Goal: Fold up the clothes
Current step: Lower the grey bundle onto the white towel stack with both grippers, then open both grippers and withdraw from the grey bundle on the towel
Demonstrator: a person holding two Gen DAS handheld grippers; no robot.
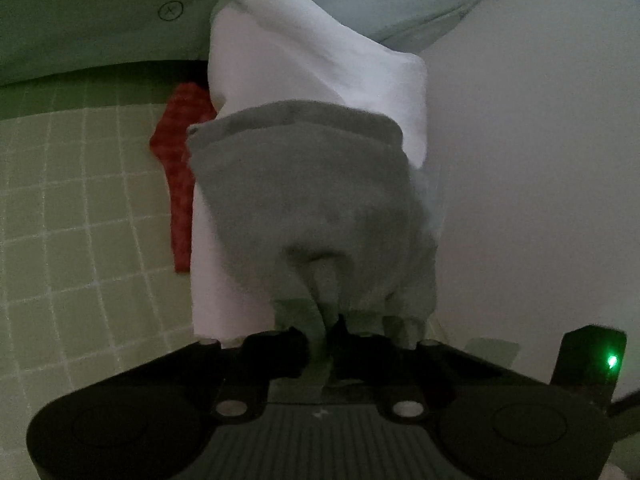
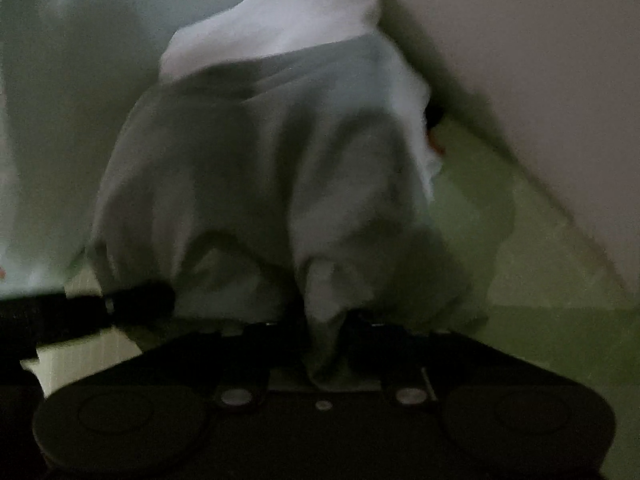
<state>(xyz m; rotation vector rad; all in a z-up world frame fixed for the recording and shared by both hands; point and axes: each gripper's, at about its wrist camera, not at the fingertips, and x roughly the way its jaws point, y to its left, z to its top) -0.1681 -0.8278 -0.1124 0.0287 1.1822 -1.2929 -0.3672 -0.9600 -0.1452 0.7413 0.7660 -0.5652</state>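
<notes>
A white garment (image 1: 304, 76) hangs in folds in front of the left wrist camera, with a grey-shaded flap toward me. My left gripper (image 1: 326, 336) is shut on a bunched edge of it; the fingers are mostly buried in cloth. In the right wrist view the same white garment (image 2: 272, 152) fills the middle, blurred and dim. My right gripper (image 2: 326, 332) is shut on another pinched fold of it. Both grippers hold the cloth above a green gridded mat (image 1: 72, 208).
A red patterned cloth (image 1: 180, 160) lies on the mat behind the garment's left side. A pale wall (image 1: 532, 160) stands to the right. The green mat (image 2: 540, 320) shows at right in the right wrist view, and a dark bar (image 2: 80, 312) crosses its left edge.
</notes>
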